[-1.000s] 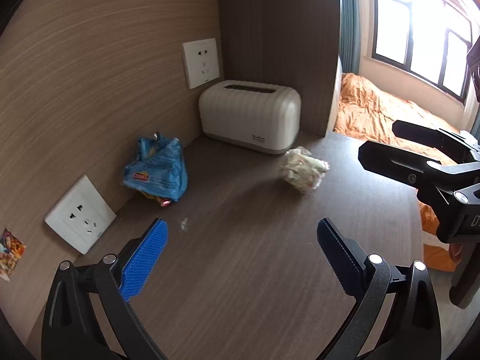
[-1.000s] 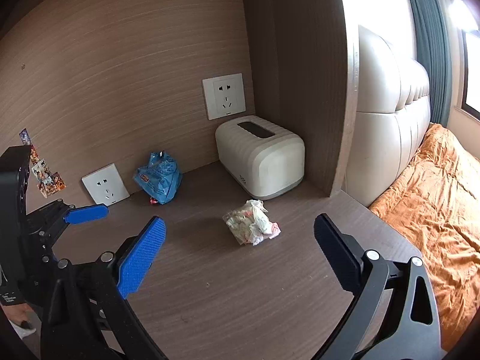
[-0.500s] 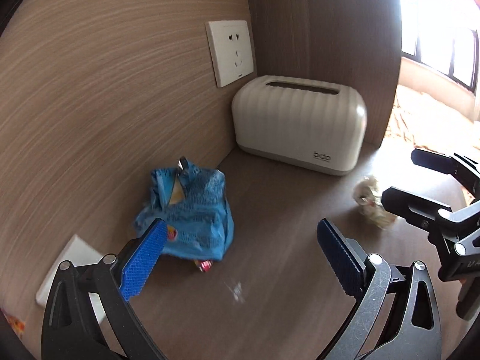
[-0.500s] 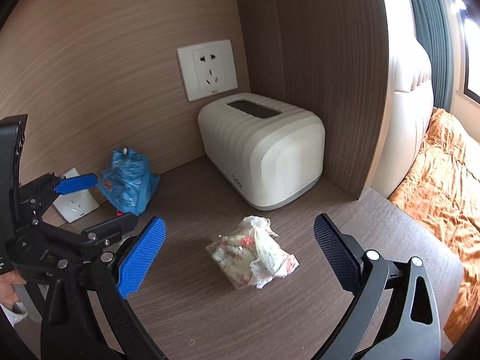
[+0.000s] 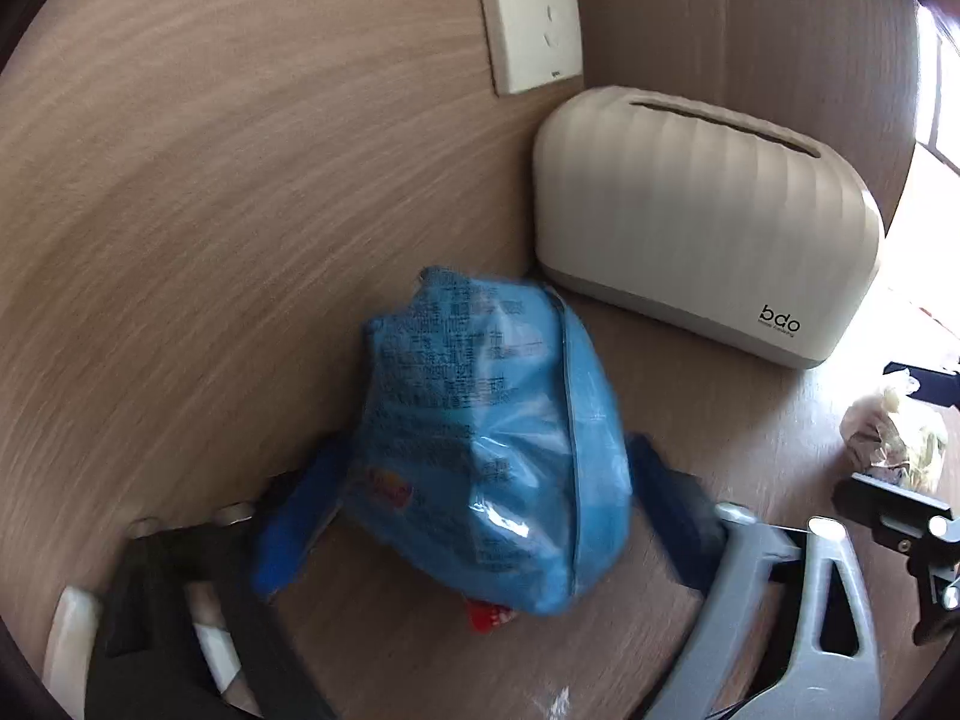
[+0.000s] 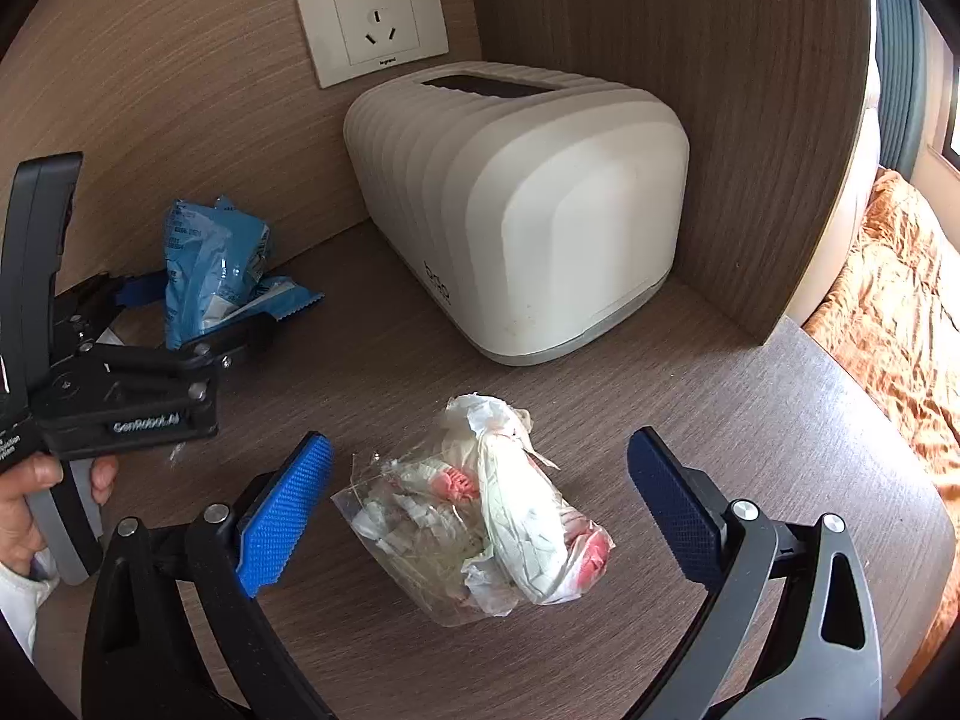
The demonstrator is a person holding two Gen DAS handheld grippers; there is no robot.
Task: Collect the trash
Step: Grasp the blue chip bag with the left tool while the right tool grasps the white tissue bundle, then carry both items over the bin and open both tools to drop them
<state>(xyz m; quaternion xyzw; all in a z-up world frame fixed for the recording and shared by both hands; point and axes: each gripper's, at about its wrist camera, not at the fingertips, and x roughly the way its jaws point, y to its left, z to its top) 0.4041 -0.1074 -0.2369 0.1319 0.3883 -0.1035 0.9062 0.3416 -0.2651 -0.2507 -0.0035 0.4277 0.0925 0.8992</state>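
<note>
Blue wrapper point(image 5: 480, 450) fills the lower centre of the left view, between the closing left tongs point(image 5: 480, 498), pads not clearly pressing. Right view: clear bag point(image 6: 474, 510) lies lower centre between the closing right tongs point(image 6: 480, 504), untouched.

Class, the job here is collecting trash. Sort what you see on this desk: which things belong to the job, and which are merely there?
Part of the job:
- blue snack bag, between the closing left gripper
- crumpled clear wrapper, between the closing right gripper

Merely there:
- cream tissue box
- wall socket
- orange bedding
</note>
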